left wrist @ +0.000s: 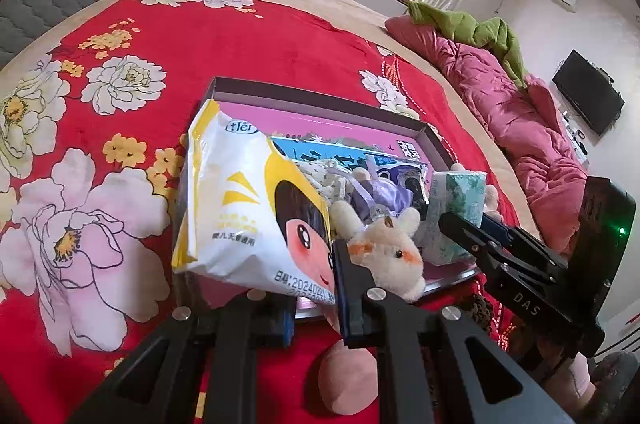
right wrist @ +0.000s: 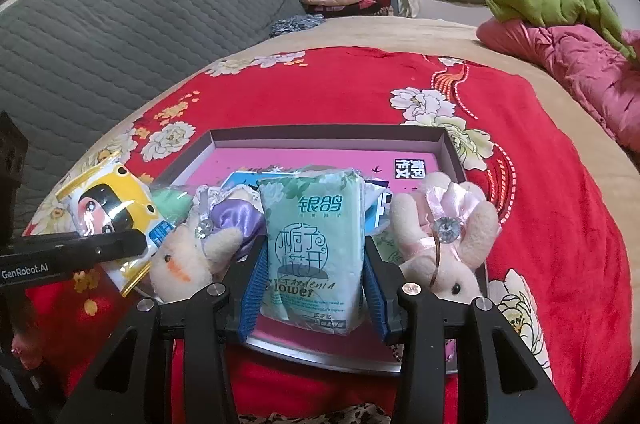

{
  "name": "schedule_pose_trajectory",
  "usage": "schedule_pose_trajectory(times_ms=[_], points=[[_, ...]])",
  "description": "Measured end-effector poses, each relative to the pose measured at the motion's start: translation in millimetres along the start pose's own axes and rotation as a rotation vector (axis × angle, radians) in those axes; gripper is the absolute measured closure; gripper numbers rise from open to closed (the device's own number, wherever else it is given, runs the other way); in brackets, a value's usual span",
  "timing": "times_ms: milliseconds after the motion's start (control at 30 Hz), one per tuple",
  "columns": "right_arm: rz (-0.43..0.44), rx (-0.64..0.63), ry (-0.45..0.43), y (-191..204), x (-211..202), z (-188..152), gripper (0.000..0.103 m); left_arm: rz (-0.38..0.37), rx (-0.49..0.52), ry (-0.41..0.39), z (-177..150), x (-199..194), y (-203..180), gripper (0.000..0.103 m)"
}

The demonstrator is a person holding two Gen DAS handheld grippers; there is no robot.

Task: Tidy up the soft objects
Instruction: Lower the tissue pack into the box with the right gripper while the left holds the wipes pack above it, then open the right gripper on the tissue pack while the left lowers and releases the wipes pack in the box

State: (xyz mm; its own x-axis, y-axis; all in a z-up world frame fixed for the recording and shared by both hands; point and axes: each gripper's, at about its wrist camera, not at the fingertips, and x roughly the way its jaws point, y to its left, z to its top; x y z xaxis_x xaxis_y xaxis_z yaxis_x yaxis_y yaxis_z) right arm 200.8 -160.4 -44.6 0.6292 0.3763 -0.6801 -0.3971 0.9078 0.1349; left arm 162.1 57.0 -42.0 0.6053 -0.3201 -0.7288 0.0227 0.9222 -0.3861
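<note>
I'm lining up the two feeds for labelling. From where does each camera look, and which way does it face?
Left wrist: sits on the left gripper, looking down over the bed at the tray; its fingers pinch the wipes pack; the right gripper shows at the right.
Right wrist: sits on the right gripper, facing the same tray toward the window; its fingers clamp the tissue pack; the left gripper shows at the left.
Shared: tray, both packs, cream plush rabbit, red floral blanket.
</note>
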Motion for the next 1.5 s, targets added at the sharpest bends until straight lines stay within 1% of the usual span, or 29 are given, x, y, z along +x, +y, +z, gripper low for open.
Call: schedule_pose_trajectory(times_ms=[233,400,500,667,767,833,867,933,1067,1133,1267,1333,1500], points=[[-0.007,-0.006,-0.002,-2,-2,-1,0.057,0.013,-0.013,-0.006,2,-1,2,0.086],[-0.006,-0.007,-0.001,-1,-3,-1,0.057,0.01,-0.017,-0.005,2,-3,4,0.087],[-0.011,-0.014,0.002,-1,-3,-2,0.057,-0.006,-0.024,0.005,3,-3,5,0.086],[-0.019,-0.022,0.004,0,-2,-2,0.056,0.004,-0.007,0.002,3,-4,3,0.086],[-0.018,-0.021,0.002,1,-2,-3,0.053,-0.018,-0.004,0.003,3,-4,1,0.086],[-0.021,-0.027,-0.004,1,-3,-2,0.046,-0.032,0.002,0.006,2,-4,-1,0.086],[-0.022,-0.03,-0.009,3,-4,-2,0.045,-0.046,0.0,0.011,3,-4,-1,0.086],[-0.025,-0.033,-0.015,3,-5,-1,0.045,-0.083,-0.011,0.026,2,-2,-1,0.086],[-0.028,-0.03,-0.015,3,-5,-1,0.045,-0.1,-0.017,0.04,3,2,-1,0.086],[-0.031,-0.03,-0.016,3,-4,-1,0.045,-0.141,-0.061,0.057,4,7,4,0.086],[-0.033,-0.034,-0.017,4,-4,-1,0.045,-0.186,-0.13,0.077,5,15,15,0.086],[-0.035,-0.035,-0.02,3,-5,-1,0.045,-0.195,-0.151,0.077,7,17,18,0.086],[-0.036,-0.034,-0.022,4,-5,-1,0.045,-0.196,-0.157,0.064,11,21,18,0.086]])
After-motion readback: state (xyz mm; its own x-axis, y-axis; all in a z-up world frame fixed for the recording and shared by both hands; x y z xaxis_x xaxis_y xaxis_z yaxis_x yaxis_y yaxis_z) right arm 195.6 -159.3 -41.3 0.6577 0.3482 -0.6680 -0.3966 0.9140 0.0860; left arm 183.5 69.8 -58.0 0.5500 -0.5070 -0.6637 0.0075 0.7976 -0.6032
